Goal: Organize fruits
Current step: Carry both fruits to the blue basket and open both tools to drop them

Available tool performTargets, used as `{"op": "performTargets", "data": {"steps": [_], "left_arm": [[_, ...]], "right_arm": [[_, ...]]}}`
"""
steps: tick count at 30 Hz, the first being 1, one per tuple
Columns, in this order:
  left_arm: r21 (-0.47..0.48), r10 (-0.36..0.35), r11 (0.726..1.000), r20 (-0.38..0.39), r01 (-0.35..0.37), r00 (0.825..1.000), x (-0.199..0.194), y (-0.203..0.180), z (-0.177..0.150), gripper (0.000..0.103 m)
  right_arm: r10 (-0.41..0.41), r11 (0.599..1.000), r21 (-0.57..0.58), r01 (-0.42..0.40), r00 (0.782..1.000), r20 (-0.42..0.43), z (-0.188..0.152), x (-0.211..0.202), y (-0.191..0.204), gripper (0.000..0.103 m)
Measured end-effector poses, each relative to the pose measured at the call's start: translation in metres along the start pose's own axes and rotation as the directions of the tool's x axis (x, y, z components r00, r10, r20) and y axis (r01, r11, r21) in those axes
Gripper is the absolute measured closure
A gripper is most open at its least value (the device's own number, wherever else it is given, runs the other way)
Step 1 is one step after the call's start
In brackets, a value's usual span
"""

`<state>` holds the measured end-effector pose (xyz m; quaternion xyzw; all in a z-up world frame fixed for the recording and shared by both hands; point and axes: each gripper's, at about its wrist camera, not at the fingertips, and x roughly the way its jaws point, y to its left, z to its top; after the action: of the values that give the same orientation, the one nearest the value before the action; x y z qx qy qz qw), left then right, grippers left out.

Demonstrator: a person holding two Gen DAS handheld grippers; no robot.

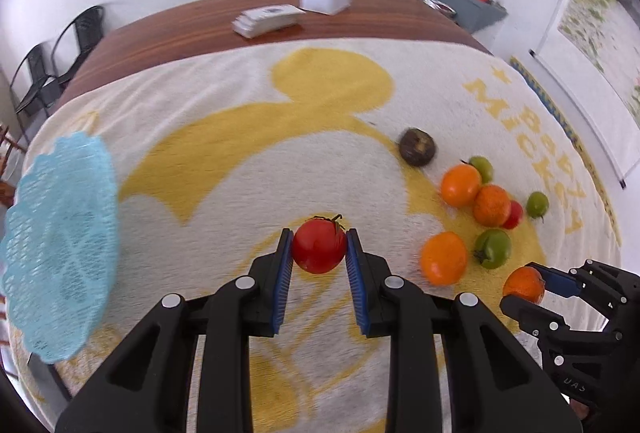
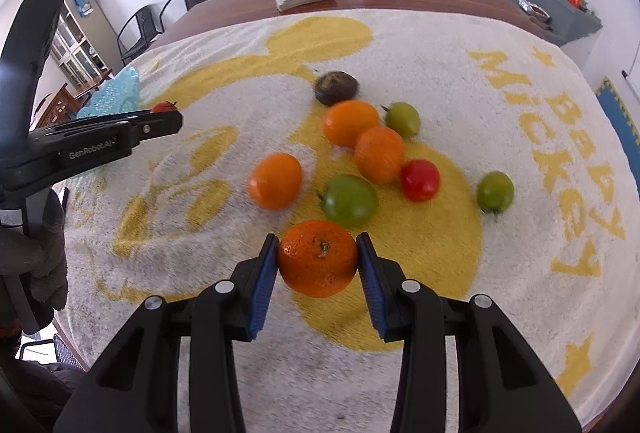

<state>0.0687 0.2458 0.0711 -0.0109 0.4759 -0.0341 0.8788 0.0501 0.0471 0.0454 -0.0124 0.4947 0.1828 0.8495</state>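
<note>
My left gripper (image 1: 319, 247) clamps a red tomato (image 1: 319, 245), stem up and away, my right gripper (image 2: 318, 259) pinches an orange (image 2: 318, 258), stem facing me, and the blue basket (image 1: 56, 249) waits at the towel's (image 1: 240, 105) left edge, nearer my left.

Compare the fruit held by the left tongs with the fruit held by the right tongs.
The smooth red tomato in the left tongs is glossy with a green stem; the dimpled orange mandarin in the right tongs is rougher, with a brown stem scar. Both are round and gripped between blue pads.
</note>
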Motion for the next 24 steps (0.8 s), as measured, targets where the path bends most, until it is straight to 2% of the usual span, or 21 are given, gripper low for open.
{"op": "performTargets", "data": {"steps": [5,11,15,19,20,21,22,23,24], "left_arm": [[-0.091,0.058,0.994,0.031,-0.055,0.998,-0.020,0.044,-0.005,0.076],[-0.204,0.168,0.967,0.075,-0.150,0.983,-0.051,0.105,-0.015,0.076],[-0.281,0.229,0.937,0.046,-0.207,0.972,-0.058,0.151,-0.030,0.076],[-0.331,0.255,0.913,0.009,-0.237,0.967,-0.057,0.181,-0.043,0.076],[-0.344,0.265,0.906,0.001,-0.248,0.964,-0.056,0.189,-0.047,0.074],[-0.354,0.269,0.900,-0.009,-0.255,0.963,-0.057,0.193,-0.051,0.061],[-0.378,0.267,0.890,-0.018,-0.254,0.964,-0.057,0.202,-0.056,0.053],[-0.388,0.269,0.886,-0.013,-0.253,0.963,-0.060,0.205,-0.061,0.041],[-0.399,0.277,0.880,-0.005,-0.256,0.961,-0.063,0.209,-0.064,0.038]], "right_arm": [[0.038,0.998,-0.060,-0.037,0.999,0.006,0.015,0.003,0.031,0.063],[0.090,0.986,-0.142,-0.088,0.996,0.003,0.036,0.009,0.075,0.063],[0.139,0.968,-0.213,-0.135,0.990,0.007,0.054,0.013,0.117,0.063],[0.189,0.944,-0.274,-0.181,0.982,0.004,0.072,0.018,0.159,0.063],[0.200,0.937,-0.293,-0.190,0.980,0.002,0.077,0.020,0.171,0.063],[0.208,0.931,-0.307,-0.198,0.978,0.001,0.080,0.022,0.180,0.063],[0.216,0.926,-0.318,-0.205,0.976,-0.001,0.084,0.024,0.189,0.063],[0.221,0.922,-0.326,-0.209,0.975,-0.002,0.086,0.025,0.194,0.063],[0.229,0.915,-0.340,-0.216,0.973,-0.004,0.091,0.028,0.205,0.063]]}}
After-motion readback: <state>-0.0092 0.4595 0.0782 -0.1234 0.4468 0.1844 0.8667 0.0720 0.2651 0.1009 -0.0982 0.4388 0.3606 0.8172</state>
